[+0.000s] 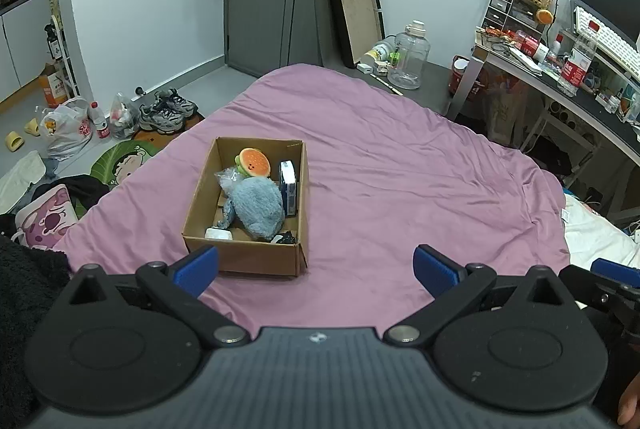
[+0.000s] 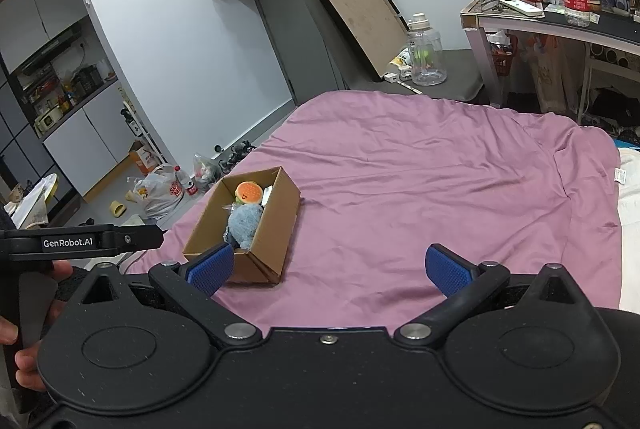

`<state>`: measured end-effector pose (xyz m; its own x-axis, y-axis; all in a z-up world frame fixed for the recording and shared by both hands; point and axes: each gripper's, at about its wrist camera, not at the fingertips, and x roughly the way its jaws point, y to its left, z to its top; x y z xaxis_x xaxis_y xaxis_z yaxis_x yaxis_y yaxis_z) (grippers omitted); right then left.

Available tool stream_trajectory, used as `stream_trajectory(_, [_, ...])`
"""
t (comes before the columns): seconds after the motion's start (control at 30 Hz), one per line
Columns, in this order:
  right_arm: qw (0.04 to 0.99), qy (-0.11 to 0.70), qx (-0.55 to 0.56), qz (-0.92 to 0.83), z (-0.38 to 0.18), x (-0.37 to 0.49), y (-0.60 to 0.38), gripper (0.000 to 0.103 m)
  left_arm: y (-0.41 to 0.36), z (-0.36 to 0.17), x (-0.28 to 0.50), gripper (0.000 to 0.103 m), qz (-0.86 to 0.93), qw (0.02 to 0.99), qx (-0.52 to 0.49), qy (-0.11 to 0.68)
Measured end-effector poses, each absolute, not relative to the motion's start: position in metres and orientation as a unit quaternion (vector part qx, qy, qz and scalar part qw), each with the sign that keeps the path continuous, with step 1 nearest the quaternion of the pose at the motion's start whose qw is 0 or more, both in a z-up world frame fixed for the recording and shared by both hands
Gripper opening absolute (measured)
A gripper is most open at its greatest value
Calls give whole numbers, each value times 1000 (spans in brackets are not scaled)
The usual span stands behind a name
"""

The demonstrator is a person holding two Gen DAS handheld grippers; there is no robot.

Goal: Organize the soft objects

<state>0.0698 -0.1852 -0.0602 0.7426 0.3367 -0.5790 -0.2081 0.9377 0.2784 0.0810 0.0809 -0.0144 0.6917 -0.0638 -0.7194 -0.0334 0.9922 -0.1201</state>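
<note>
From the left wrist camera, the left gripper [image 1: 316, 269] is spread wide with nothing between its blue pads, hovering over the pink bedsheet [image 1: 400, 169] just in front of a cardboard box [image 1: 244, 255], and in that box you can see a fuzzy grey-blue plush [image 1: 258, 207], a little burger plush [image 1: 254, 162], a crinkly plastic bag [image 1: 228, 178] and a blue-and-white carton [image 1: 289, 185] standing against the right wall. Over on the right wrist camera, the right gripper [image 2: 329, 267] is also spread wide and holding nothing, the same box [image 2: 276, 225] sits ahead and to its left on the sheet [image 2: 440, 181] with the grey-blue plush [image 2: 245, 223] and burger [image 2: 249, 192] inside, and the left gripper's body [image 2: 80, 241] pokes in from the left edge.
</note>
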Motion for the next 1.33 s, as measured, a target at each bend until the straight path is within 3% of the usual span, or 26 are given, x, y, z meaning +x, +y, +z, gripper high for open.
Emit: stream_trajectory(1.33, [923, 340, 106, 145, -73, 72, -187, 103, 83, -23, 81, 103, -3, 916, -49, 399])
